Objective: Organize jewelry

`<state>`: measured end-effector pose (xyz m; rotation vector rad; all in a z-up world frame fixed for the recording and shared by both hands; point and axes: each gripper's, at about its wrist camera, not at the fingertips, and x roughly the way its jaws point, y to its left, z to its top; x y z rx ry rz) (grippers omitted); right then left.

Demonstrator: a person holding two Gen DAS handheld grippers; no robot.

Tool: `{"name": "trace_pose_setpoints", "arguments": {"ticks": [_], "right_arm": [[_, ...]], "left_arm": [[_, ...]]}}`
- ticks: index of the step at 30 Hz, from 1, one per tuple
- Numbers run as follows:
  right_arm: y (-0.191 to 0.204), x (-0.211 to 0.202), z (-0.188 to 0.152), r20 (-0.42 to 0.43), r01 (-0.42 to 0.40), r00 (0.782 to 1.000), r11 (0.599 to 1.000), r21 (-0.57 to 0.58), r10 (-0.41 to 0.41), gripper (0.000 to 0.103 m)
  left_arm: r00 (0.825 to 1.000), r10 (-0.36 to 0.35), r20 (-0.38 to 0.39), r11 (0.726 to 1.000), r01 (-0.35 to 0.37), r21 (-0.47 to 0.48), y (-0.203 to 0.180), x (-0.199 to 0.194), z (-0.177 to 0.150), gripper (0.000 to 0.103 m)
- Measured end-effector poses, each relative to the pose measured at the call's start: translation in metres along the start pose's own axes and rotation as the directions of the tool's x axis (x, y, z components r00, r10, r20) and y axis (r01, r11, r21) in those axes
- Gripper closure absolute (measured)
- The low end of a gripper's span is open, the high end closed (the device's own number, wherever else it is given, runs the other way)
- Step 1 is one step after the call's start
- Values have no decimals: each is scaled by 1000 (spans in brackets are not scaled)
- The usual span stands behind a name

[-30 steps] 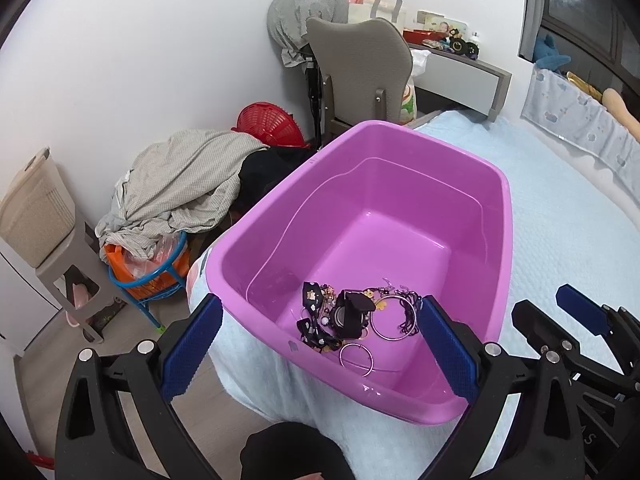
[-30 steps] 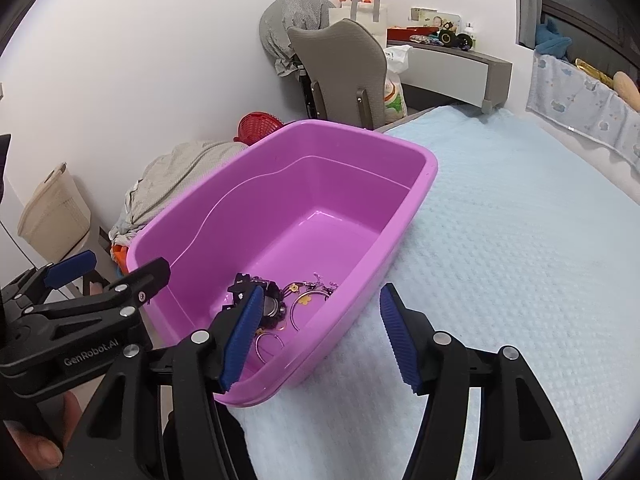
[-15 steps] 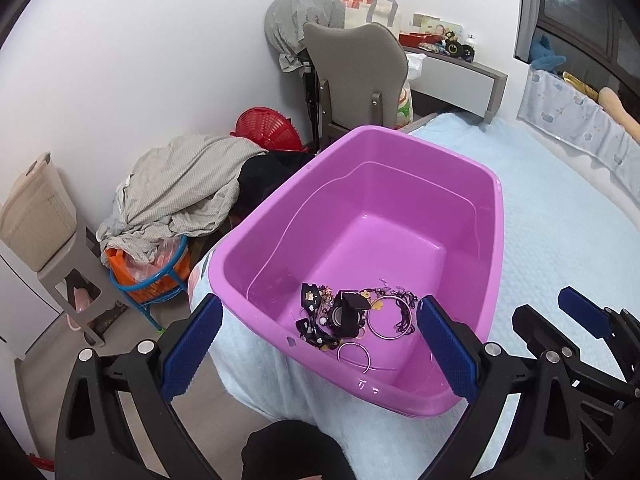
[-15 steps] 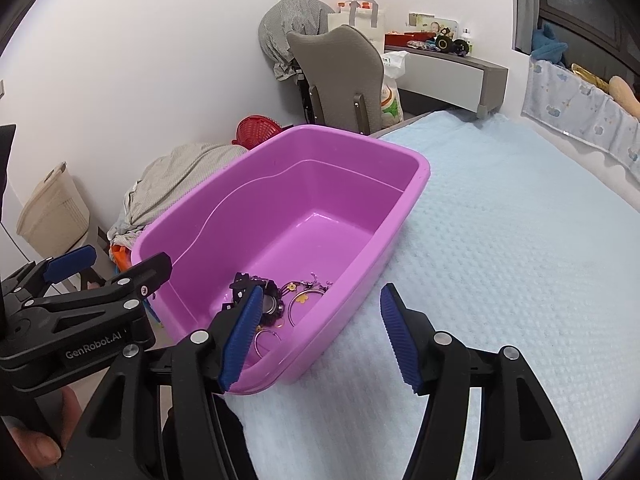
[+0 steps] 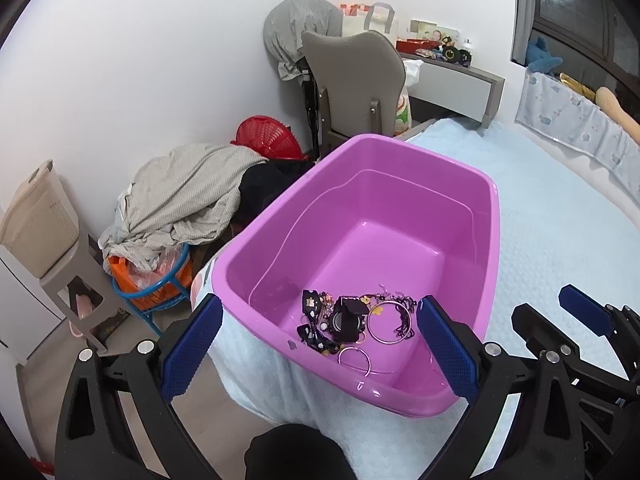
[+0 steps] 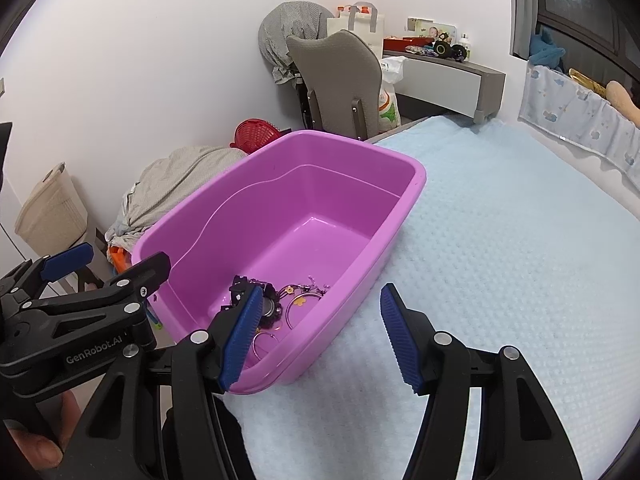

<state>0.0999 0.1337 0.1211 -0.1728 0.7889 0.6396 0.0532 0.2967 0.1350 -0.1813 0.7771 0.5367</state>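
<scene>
Left wrist view: jewelry [image 5: 352,320] inside purple tub [image 5: 400,152].

Purple tub [image 5: 490,216], pale-blue dimpled bedspread [image 6: 500,240]

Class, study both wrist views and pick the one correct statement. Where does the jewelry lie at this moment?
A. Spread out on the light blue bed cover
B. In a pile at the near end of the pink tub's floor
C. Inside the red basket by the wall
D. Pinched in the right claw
B: the jewelry lies bunched on the floor of the pink tub at its near end, and no claw is touching it.
</scene>
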Motion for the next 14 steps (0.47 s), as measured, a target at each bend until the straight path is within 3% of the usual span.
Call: {"name": "trace_pose_setpoints", "arguments": {"ticks": [14], "right_arm": [[0,-4,0,11,12,1000,1000,3,-12,43]], "left_arm": [[1000,2,-21,1000,-3,-27,2,2,0,8]]}}
